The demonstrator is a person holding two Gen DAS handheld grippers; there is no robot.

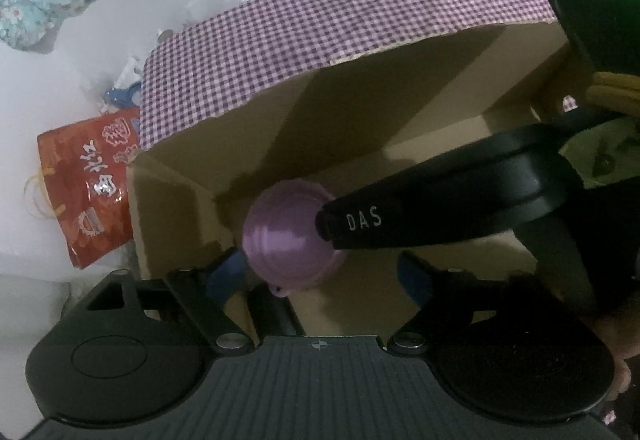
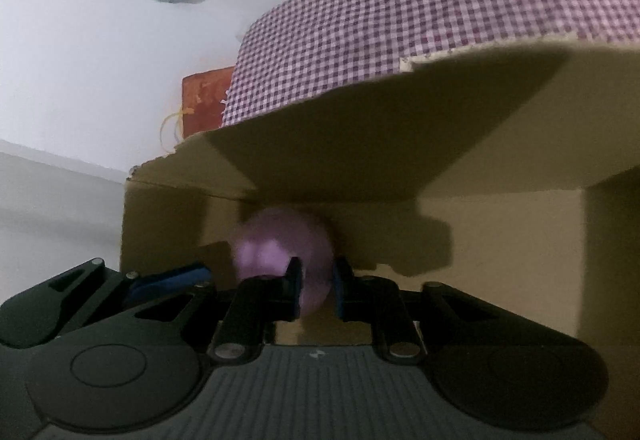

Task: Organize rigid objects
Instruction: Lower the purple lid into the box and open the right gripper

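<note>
Both grippers reach into the cardboard box (image 2: 500, 240), low in each frame. Right gripper (image 2: 318, 290) has its jaws nearly shut, pinching the purple ball (image 2: 280, 240) just above the floor in the box's near-left corner. Left gripper (image 1: 320, 276) stands wide open around the ball, gripping nothing. To finish well, I'd lower it to the floor before letting go, so it doesn't roll. Gingham cloth (image 1: 320, 32) lines the far flap.

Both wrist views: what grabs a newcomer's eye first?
The round ribbed purple plastic object, low inside the open brown cardboard box, pinched between the right gripper pads. Next, the purple-and-white gingham covering on the box's outer wall. The left gripper stands open just beside the purple object, and a red printed packet lies left of the box.
</note>
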